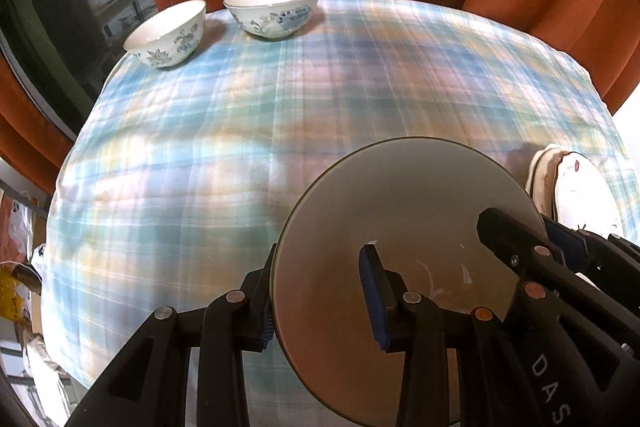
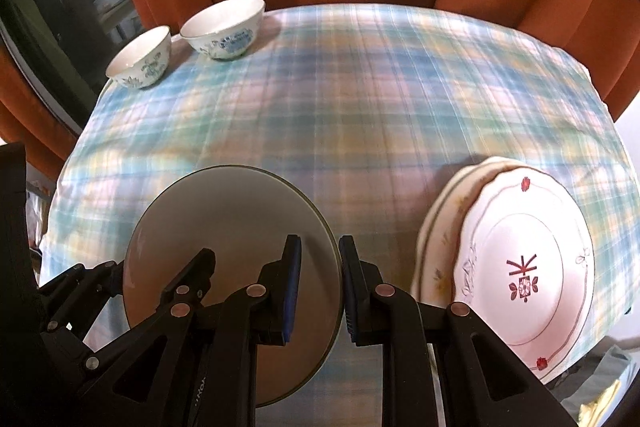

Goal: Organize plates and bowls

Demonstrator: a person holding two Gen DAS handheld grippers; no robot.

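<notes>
While both claws pinch grey plate (image 2: pixel 224 227) by opposite rims, carry step in hand. Left claw (image 1: pixel 320 291) grips left rim, right claw (image 2: pixel 318 291) right rim; plate lower centre of frame, above plaid-covered bench (image 2: pixel 340 99). Plate stack (image 2: pixel 516 259) lower right, two bowls (image 2: pixel 188 35) upper left. Next, likely: shift right, keep level, lower onto stack, release.

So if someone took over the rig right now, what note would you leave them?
Left gripper: jaws shut on the left rim of the grey plate.
Right gripper: jaws shut on its right rim.
The plate is held over the plaid tablecloth.
Plate stack lies to the right; two floral bowls sit side by side at the far left.
Left: grey plate probably onto the stack, bowls not nested.
</notes>
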